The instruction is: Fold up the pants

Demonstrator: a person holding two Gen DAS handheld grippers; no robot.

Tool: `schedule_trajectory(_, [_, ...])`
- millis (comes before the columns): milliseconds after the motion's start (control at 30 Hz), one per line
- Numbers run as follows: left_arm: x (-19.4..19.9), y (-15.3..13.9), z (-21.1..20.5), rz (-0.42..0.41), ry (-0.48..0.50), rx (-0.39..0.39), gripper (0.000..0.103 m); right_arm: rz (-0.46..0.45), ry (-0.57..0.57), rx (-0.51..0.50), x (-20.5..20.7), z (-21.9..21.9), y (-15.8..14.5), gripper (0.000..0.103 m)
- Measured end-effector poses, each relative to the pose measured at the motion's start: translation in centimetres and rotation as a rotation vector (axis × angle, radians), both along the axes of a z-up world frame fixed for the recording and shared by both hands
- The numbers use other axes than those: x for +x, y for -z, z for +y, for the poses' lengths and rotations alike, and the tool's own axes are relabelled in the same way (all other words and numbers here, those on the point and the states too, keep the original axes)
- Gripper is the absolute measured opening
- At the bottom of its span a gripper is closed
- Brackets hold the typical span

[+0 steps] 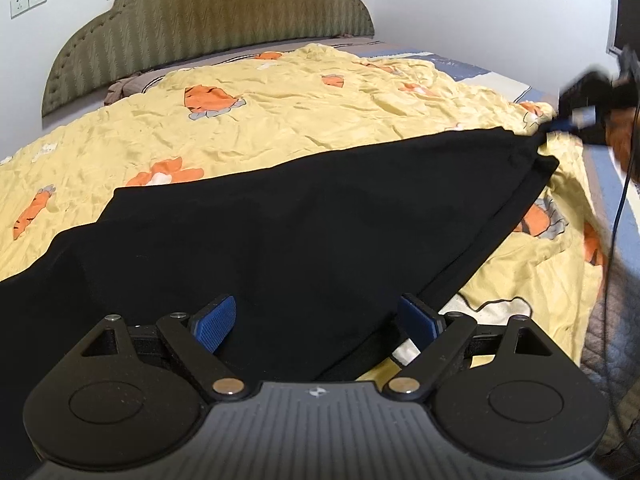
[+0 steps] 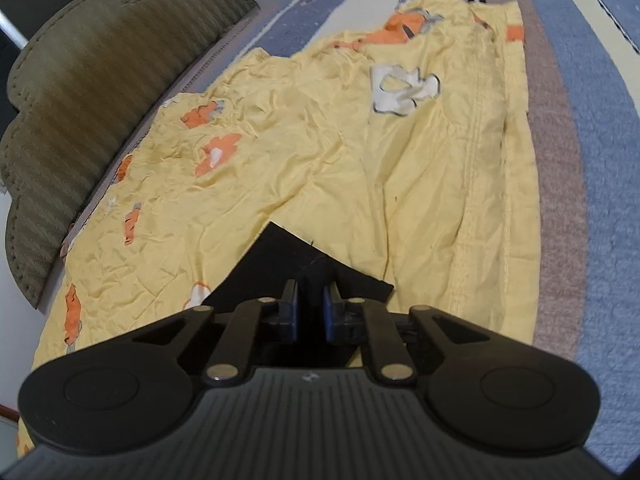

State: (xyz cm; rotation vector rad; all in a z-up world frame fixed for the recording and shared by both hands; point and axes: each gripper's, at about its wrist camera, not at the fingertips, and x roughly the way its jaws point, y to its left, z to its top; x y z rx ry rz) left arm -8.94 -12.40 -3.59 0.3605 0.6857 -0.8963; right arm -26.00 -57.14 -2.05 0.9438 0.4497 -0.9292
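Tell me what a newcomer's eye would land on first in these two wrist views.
The black pants spread wide over the yellow quilt with orange cartoon prints fill the middle of the left wrist view. At their far right corner the right gripper is shut on the fabric, while the left gripper hangs open over the near edge. Behind, an olive scalloped headboard stands against the white wall.

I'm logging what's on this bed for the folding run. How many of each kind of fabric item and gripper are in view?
Black pants: 1
Yellow printed quilt: 1
Striped bedsheet: 1
Grippers: 2, the left gripper open over the pants, the right gripper shut on a pants corner
Total: 5
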Motion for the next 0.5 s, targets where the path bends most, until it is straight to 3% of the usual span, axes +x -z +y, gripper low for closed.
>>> schedule_trajectory(100, [-0.1, 0.2, 0.1, 0.017, 0.005, 0.002, 0.089, -0.193, -0.039, 0.019, 0.2, -0.5, -2.0, 0.009])
schedule_trajectory(200, [-0.3, 0.2, 0.3, 0.013, 0.005, 0.001, 0.089, -0.336, -0.135, -0.141, 0.9, 0.5, -6.5, 0.009])
schedule_trajectory(300, [-0.4, 0.3, 0.6, 0.018, 0.005, 0.004, 0.089, -0.406, -0.167, -0.206, -0.6, 0.8, -7.5, 0.008])
schedule_trajectory(367, [-0.5, 0.3, 0.6, 0.026, 0.010, 0.008, 0.089, -0.298, -0.125, -0.162, -1.8, 0.0, -5.3, 0.009])
schedule_trajectory(400, [-0.5, 0.3, 0.5, 0.031, 0.012, 0.011, 0.089, -0.203, -0.112, -0.112, -2.2, -0.7, -3.6, 0.010])
schedule_trajectory(433, [-0.5, 0.3, 0.5, 0.032, 0.013, 0.016, 0.089, -0.096, -0.090, -0.050, -2.6, -1.4, -1.6, 0.020])
schedule_trajectory(500, [-0.6, 0.2, 0.4, 0.022, 0.011, 0.022, 0.089, 0.072, -0.007, -0.007, -4.1, -1.7, 1.2, 0.021])
